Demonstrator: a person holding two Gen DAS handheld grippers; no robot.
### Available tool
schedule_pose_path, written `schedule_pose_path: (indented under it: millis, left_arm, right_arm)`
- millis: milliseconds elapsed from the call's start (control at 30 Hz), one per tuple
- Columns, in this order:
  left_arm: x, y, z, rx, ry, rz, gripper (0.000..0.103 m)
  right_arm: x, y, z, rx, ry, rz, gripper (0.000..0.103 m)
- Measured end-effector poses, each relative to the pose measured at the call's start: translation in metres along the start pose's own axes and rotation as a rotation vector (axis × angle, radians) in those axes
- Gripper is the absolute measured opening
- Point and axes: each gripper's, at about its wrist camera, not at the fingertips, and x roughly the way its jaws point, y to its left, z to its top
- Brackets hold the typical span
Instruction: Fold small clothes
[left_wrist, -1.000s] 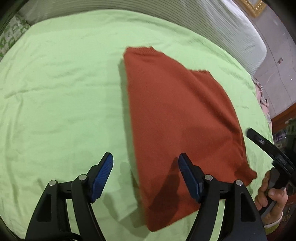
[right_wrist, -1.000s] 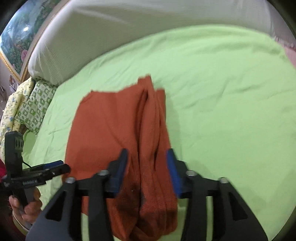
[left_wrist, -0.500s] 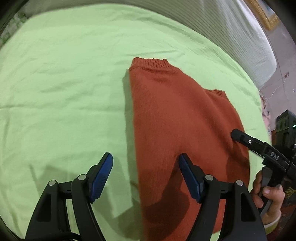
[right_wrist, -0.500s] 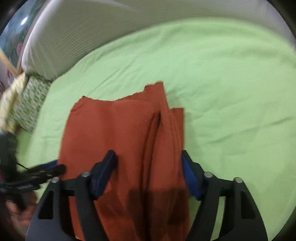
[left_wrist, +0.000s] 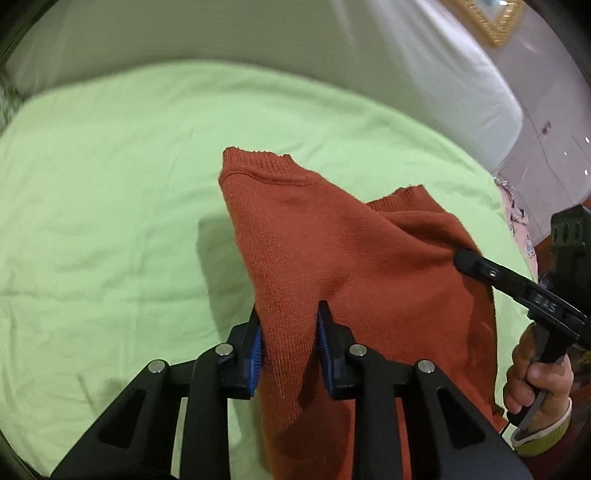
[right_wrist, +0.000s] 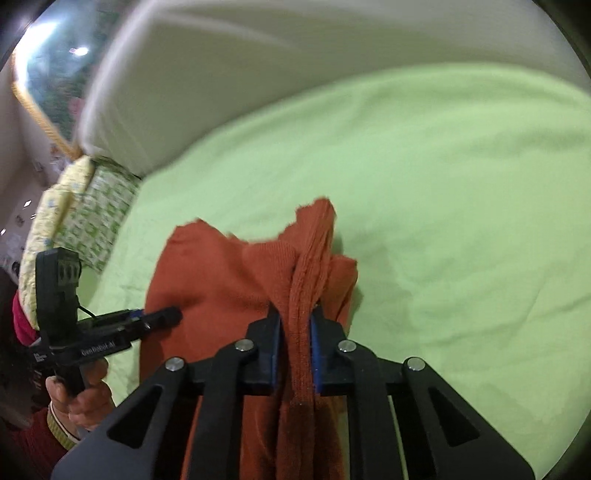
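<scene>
Where the green bedsheet (left_wrist: 110, 206) spreads over the bed, a rust-orange knitted sweater (left_wrist: 351, 266) lies partly lifted, folded lengthwise, its ribbed collar (left_wrist: 266, 166) at the far end. Knit is fine-gauge and matte; the sheet is soft, lightly creased cotton-like cloth.

Left gripper (left_wrist: 290, 347): black plastic frame, blue ribbed pads. Its jaws have just been closing and now stand narrow, pinching the sweater's left folded edge, with a ridge of knit raised between the pads. Cloth below the grip hangs toward the camera in a dark fold.

Right gripper (right_wrist: 294, 347): same build. Its jaws have just been closing too and now press on a thick bunched roll of the sweater's right side, several layers stacked into a vertical rope-like ridge (right_wrist: 310, 266). Ribbed hem or cuff shows at the ridge's far tip.

From the left wrist view the right gripper (left_wrist: 461, 258) comes in from the right edge, its black tip against the sweater's right side, with a hand (left_wrist: 535, 376) wrapped round the handle and a yellow-green ribbed cuff (left_wrist: 543, 432) at the wrist.

From the right wrist view the left gripper (right_wrist: 170, 315) reaches in from the left, held by a hand (right_wrist: 79, 398).

Behind: white padded headboard (right_wrist: 258, 74), smooth and rounded; a patterned green-and-white pillow (right_wrist: 92, 214) at its left end; a gilt picture frame (left_wrist: 487, 18), blurred.
</scene>
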Motion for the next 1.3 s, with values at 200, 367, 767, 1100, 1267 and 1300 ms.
schedule_pose_path:
  millis: [200, 367, 767, 1100, 1267, 1300]
  left_arm:
    - [0.041, 0.006, 0.001, 0.018, 0.064, 0.067, 0.037]
    - [0.026, 0.016, -0.010, -0.031, 0.076, 0.060, 0.064]
    - [-0.024, 0.022, -0.105, -0.163, 0.147, -0.049, 0.080]
    - [-0.018, -0.005, -0.133, -0.122, 0.156, -0.015, 0.085]
    - [-0.012, -0.007, -0.127, -0.141, 0.157, -0.033, 0.086]
    - [-0.010, -0.007, -0.125, -0.152, 0.153, -0.042, 0.086]
  right_arm:
    - [0.033, -0.029, -0.003, 0.064, 0.027, -0.097, 0.014]
    - [0.029, -0.032, -0.010, 0.089, 0.036, -0.158, 0.048]
    - [-0.058, -0.002, -0.099, 0.152, -0.015, -0.049, 0.077]
    - [-0.044, -0.024, -0.145, 0.270, 0.070, 0.030, 0.050]
    - [-0.046, -0.035, -0.147, 0.286, 0.071, 0.048, 0.024]
    - [-0.049, -0.040, -0.149, 0.311, 0.064, 0.069, 0.022]
